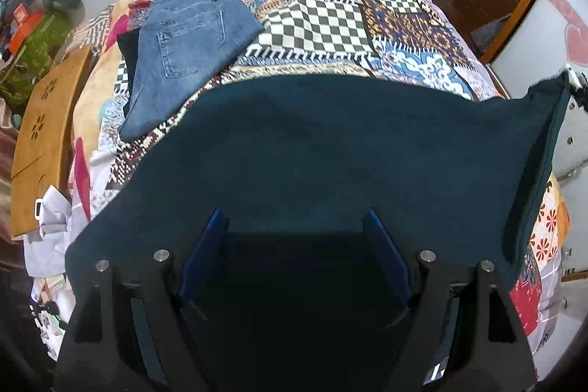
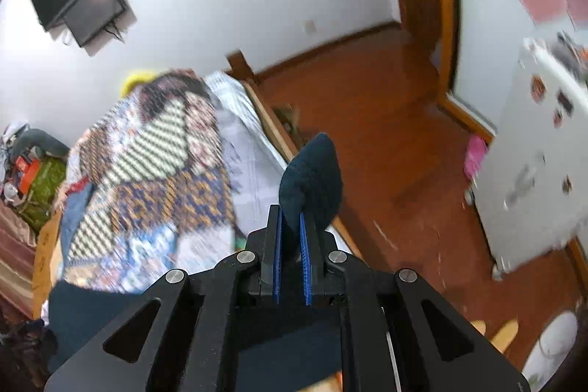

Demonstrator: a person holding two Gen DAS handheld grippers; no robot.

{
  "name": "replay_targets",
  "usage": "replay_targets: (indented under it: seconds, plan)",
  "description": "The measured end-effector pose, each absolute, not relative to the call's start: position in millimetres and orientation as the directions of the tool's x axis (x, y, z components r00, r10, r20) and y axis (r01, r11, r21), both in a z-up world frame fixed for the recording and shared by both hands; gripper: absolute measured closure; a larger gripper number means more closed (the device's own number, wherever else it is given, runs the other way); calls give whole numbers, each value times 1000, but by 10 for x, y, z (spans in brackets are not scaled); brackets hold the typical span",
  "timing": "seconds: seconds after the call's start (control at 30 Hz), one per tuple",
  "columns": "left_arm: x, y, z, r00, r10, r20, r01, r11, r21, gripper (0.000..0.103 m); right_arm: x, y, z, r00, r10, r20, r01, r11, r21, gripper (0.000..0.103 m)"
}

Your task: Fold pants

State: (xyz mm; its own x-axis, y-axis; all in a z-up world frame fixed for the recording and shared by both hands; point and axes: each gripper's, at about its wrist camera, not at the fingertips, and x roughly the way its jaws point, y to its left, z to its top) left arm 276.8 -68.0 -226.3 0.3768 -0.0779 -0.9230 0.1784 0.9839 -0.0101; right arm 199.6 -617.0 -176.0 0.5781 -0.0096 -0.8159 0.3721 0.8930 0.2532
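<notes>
Dark teal pants (image 1: 330, 142) are spread over the patchwork bed cover (image 1: 323, 17), with their right corner pulled up off the bed. My right gripper (image 2: 292, 212) is shut on that corner, and a flap of the teal cloth (image 2: 312, 171) sticks out past its blue pads. In the left wrist view, the same gripper (image 1: 571, 78) shows at the far right edge, holding the raised corner. My left gripper (image 1: 296, 217) hovers over the near part of the pants, jaws wide apart. Dark cloth lies beneath them, and neither pad presses on it.
Folded blue jeans (image 1: 183, 54) lie on the bed at the back left. A wooden board (image 1: 44, 135) leans along the bed's left side beside a pile of clutter. Right of the bed are a wooden floor (image 2: 386, 135) and a white cabinet (image 2: 533, 153).
</notes>
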Motion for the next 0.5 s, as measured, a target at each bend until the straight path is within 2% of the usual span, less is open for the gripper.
replay_targets:
  seconds: [0.13,0.3,0.43,0.5]
  plan:
    - [2697,-724,-2300,376,-61,-925,182,983,9,24,1772,-6236,-2190,494,-11,-869,420,879,228,95]
    - [2671,-673,-2292,378,-69,-923,156,988,-9,24,1488,-6261,-2470,411,-7,-912,453,869,198,93]
    - [2653,-612,-2263,396,-68,-916,137,991,-14,24,1360,-6308,-2470,367,-21,-930,483,858,171,83]
    - [2631,-555,-2200,427,-67,-902,120,993,-18,24,1335,-6325,-2360,354,-68,-933,498,858,126,70]
